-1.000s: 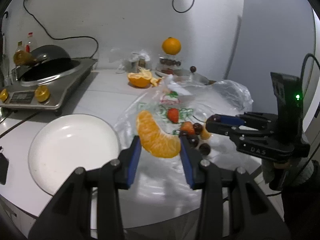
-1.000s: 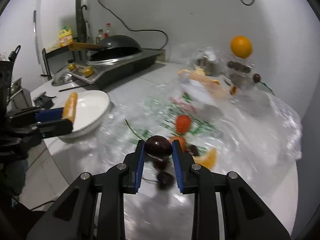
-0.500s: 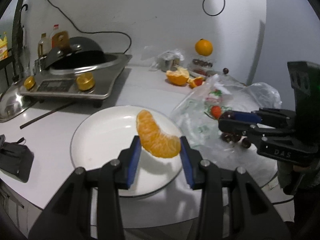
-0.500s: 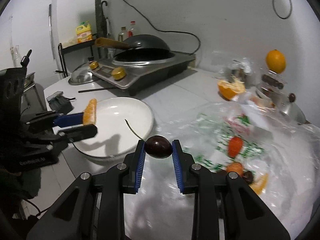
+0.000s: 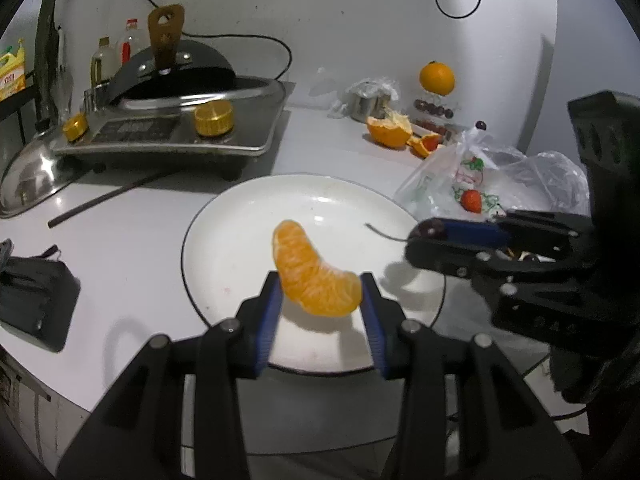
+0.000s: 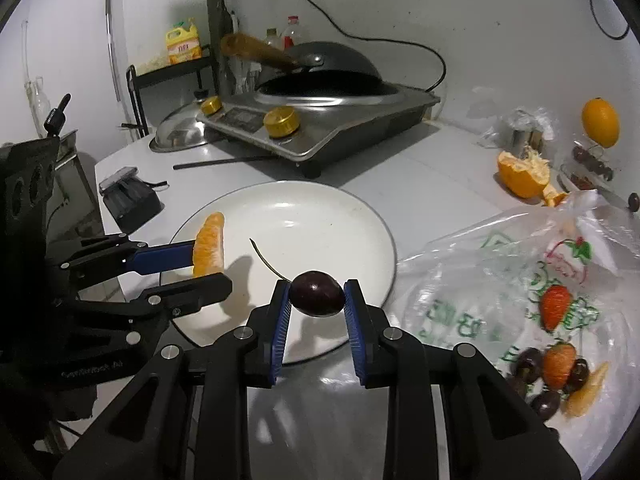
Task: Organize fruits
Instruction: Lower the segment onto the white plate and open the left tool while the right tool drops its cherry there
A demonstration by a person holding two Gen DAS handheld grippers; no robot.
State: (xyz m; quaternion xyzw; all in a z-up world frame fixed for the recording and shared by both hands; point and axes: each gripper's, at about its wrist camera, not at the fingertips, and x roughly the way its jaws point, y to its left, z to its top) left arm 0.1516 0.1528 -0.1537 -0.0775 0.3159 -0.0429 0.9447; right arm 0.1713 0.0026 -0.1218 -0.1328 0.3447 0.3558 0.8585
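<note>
White plate (image 5: 240, 240) below — left claw (image 5: 320, 300) clamping orange segment (image 5: 314, 276), right claw (image 6: 317, 300) clamping cherry (image 6: 317, 299)

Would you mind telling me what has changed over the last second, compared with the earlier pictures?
Both tongs have carried their fruit from above the plastic bag over to the white plate. The left tongs now hold the orange segment over the plate, and the right tongs bring the dark cherry above its near edge. Both grips are unchanged; nothing has been released, and the plate remains bare.
</note>
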